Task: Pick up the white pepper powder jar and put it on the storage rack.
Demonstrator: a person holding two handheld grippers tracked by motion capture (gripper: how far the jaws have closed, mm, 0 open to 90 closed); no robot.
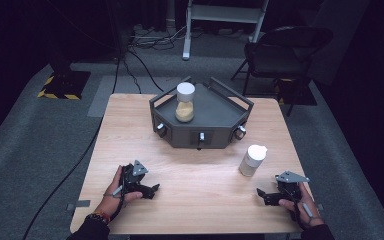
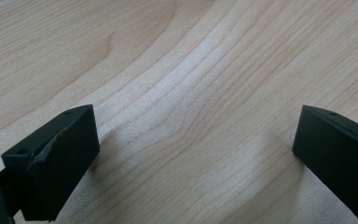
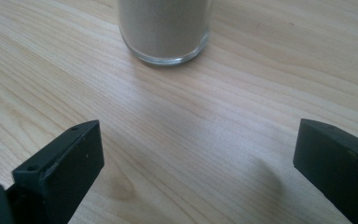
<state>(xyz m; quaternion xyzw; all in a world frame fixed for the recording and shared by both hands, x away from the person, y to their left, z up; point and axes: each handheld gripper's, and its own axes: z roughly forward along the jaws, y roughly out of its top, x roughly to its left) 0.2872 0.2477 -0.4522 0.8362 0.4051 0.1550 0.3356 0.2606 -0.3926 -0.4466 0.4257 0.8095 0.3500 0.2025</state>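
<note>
Wooden surface (image 1: 190,175) in a dark room; grey tray (image 1: 220,117) at the far edge; lidded jar (image 1: 252,160) upright on the right, just ahead of the right hand-held gripper (image 1: 266,196), jaws apart, empty; left hand-held gripper (image 1: 150,190) also apart, farther off; right is nearer.

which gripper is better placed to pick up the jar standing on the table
Probably the right. The right gripper rests open near the white-lidded glass jar of pale powder, which stands just ahead of its jaws; the left gripper lies across the wooden table.
</note>
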